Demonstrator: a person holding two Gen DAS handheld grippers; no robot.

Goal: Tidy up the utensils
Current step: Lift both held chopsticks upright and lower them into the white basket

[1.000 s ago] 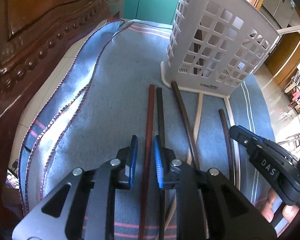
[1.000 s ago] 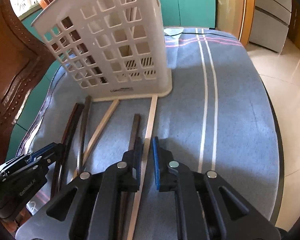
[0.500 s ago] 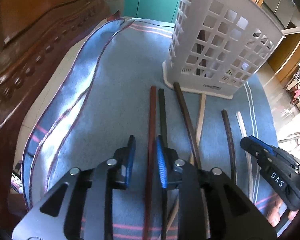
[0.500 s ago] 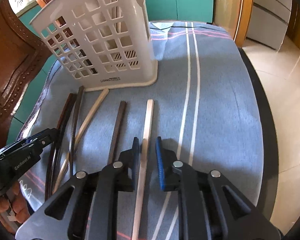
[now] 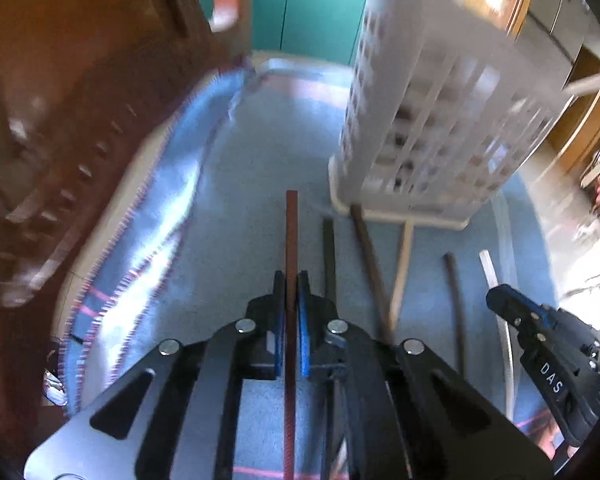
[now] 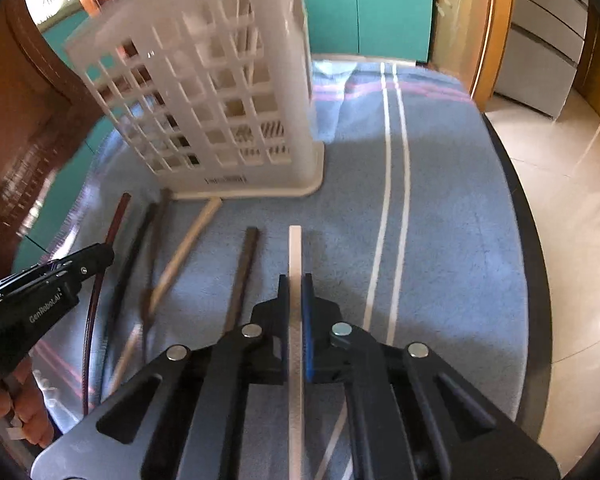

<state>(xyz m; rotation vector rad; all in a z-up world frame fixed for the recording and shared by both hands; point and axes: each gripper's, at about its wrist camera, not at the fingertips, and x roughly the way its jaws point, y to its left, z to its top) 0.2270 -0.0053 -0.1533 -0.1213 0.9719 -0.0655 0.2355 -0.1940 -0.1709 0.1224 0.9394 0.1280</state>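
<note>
My left gripper [image 5: 291,280] is shut on a reddish-brown chopstick [image 5: 291,232] that points toward the white lattice utensil basket [image 5: 440,128]. My right gripper [image 6: 295,282] is shut on a pale cream chopstick [image 6: 295,252]; the basket [image 6: 220,92] stands ahead and to its left. Other chopsticks lie on the blue cloth in front of the basket: a dark one [image 5: 329,256], a brown one [image 5: 368,264], a light wooden one [image 5: 400,272] and a short dark one [image 5: 456,312]. The right gripper also shows at the right edge of the left wrist view [image 5: 496,298].
The blue striped cloth [image 6: 440,220] covers a round table whose dark edge [image 6: 532,240] curves on the right. A carved wooden chair back [image 5: 60,120] rises close on the left. Teal cabinet doors [image 6: 364,4] stand behind the table.
Both grippers have closed on their chopsticks, the left on the reddish-brown one and the right on the pale one. Both views blur as the grippers move.
</note>
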